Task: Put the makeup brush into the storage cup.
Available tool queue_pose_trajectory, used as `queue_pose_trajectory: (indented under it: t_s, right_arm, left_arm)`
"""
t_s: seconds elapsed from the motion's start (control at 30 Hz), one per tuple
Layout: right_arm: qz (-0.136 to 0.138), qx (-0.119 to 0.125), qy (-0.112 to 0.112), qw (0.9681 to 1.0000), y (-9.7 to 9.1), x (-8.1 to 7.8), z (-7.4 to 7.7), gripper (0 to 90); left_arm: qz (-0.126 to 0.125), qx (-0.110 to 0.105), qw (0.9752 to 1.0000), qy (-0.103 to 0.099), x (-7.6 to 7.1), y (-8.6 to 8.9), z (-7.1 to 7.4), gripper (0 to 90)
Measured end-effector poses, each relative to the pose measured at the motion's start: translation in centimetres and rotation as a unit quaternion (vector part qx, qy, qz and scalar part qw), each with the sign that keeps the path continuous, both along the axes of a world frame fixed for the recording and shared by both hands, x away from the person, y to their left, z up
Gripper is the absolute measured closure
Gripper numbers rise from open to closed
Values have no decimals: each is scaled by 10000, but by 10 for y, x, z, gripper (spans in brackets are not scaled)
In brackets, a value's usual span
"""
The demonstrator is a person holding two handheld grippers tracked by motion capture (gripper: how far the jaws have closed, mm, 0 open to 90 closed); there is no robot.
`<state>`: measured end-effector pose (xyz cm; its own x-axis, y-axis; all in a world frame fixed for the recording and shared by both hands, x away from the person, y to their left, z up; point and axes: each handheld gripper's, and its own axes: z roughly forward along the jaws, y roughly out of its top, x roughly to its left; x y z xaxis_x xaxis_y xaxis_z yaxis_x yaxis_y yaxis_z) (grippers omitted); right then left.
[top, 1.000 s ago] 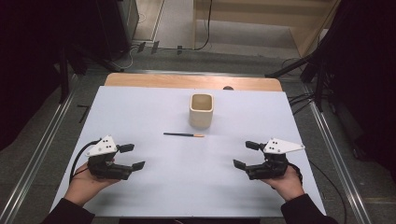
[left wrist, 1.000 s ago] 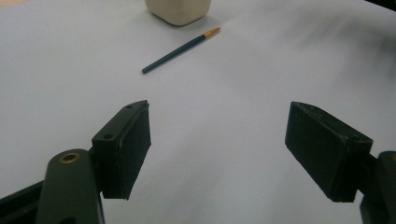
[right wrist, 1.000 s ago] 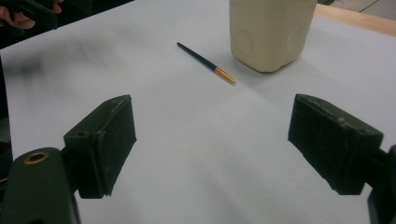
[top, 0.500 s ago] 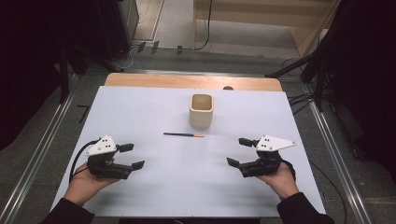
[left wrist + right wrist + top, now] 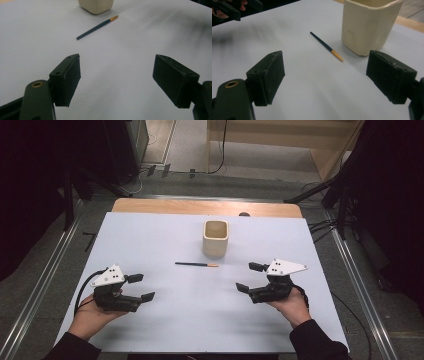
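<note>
Two grippers over one white worktop (image 5: 165,230), both empty with jaws spread wide. Left gripper (image 5: 141,287) sits near the front-left corner, right gripper (image 5: 250,277) toward the front-right, well apart from each other. Cream square cup (image 5: 215,238) stands upright at mid-width, closer to the far edge. Thin brush (image 5: 197,265) lies flat on the worktop just in front of the cup, not touching it, about midway between the side edges. Long axis runs parallel to the front edge: dark handle end points toward the left edge, orange tip toward the right edge. Brush lies between both grippers, clear of each.
</note>
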<state>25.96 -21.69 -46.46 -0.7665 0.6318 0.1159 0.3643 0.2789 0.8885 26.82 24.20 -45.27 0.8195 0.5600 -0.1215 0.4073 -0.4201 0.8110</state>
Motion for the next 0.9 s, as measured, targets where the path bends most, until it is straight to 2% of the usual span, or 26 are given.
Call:
queue_pose_trajectory:
  t_s: [0.9]
  right_arm:
    - [109,92,-28,9999,32,26,-3,174]
  left_arm:
    - [-17,-23,10000,3,0,-1,0,226]
